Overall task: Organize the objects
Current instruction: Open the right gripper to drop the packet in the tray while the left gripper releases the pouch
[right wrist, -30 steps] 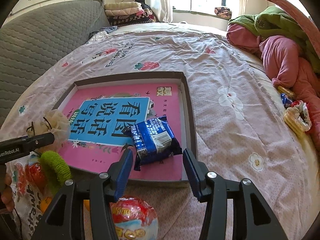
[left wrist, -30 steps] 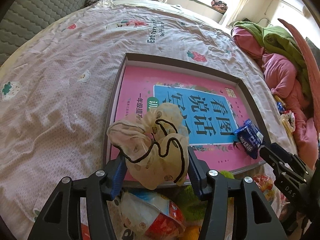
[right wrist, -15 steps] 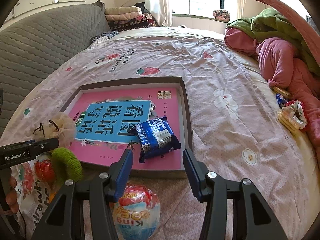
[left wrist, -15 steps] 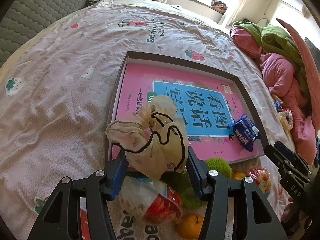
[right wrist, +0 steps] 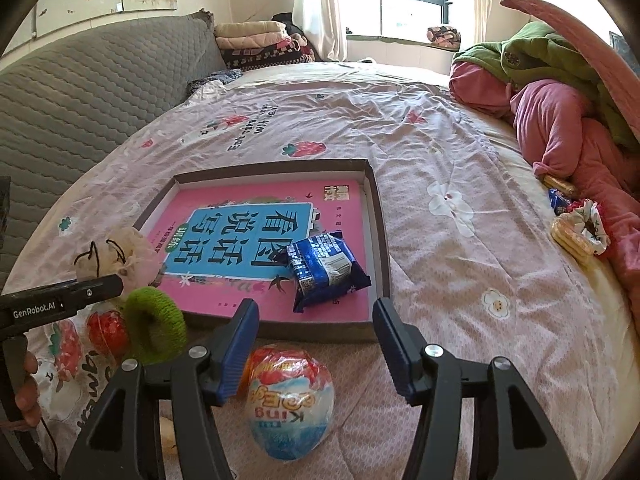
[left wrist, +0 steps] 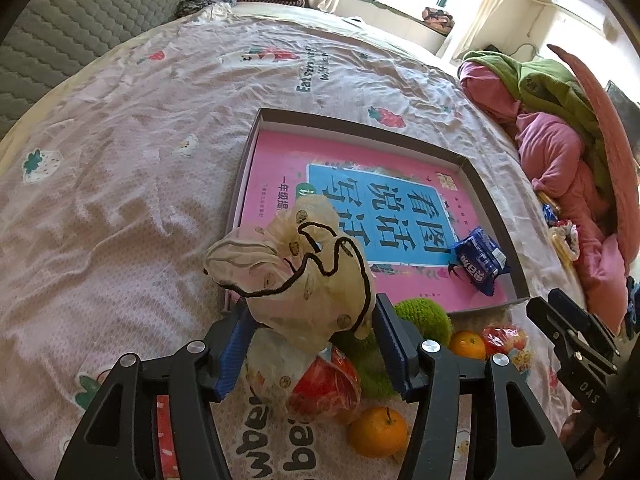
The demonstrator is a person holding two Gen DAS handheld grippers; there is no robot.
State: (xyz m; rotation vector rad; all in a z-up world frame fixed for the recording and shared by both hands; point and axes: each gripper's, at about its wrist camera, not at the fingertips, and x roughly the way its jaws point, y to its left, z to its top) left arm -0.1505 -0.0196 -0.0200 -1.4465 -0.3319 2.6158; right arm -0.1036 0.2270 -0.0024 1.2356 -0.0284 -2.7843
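Left claw [left wrist: 308,336]: its jaws are opening; the cream scrunchie [left wrist: 296,276] with black trim is between the blue pads [left wrist: 390,344] and they are in contact with its sides, so it is held up above the bed.
Right claw [right wrist: 314,342]: its jaws are opening and nothing is between them; the pads are spread, and the wrapped egg-shaped sweet [right wrist: 290,402] lies on the bed below them, at about 6 o'clock in the right wrist view.
Shallow box [right wrist: 378,220]: dark rim, lying flat on the bed at the middle of both views; a pink book [right wrist: 224,288] with a blue title panel fills its floor.
Blue snack packet [right wrist: 324,270]: lies on the book, at the near right corner of the box, at 12 o'clock from the right claw.
Green scrunchie [right wrist: 154,326]: on the bed, just outside the near edge of the box, at 9 o'clock from the right claw.
Oranges: one orange [left wrist: 378,432] at 5 o'clock in the left wrist view, a second orange [left wrist: 466,344] beside the green scrunchie.
Red-wrapped sweet [left wrist: 326,388]: under the left claw, touching a clear wrapper.
Bed [left wrist: 120,160]: pale pink sheet with strawberry prints.
Pink and green bedding [right wrist: 560,92]: piled at 2 o'clock, well apart from the box.
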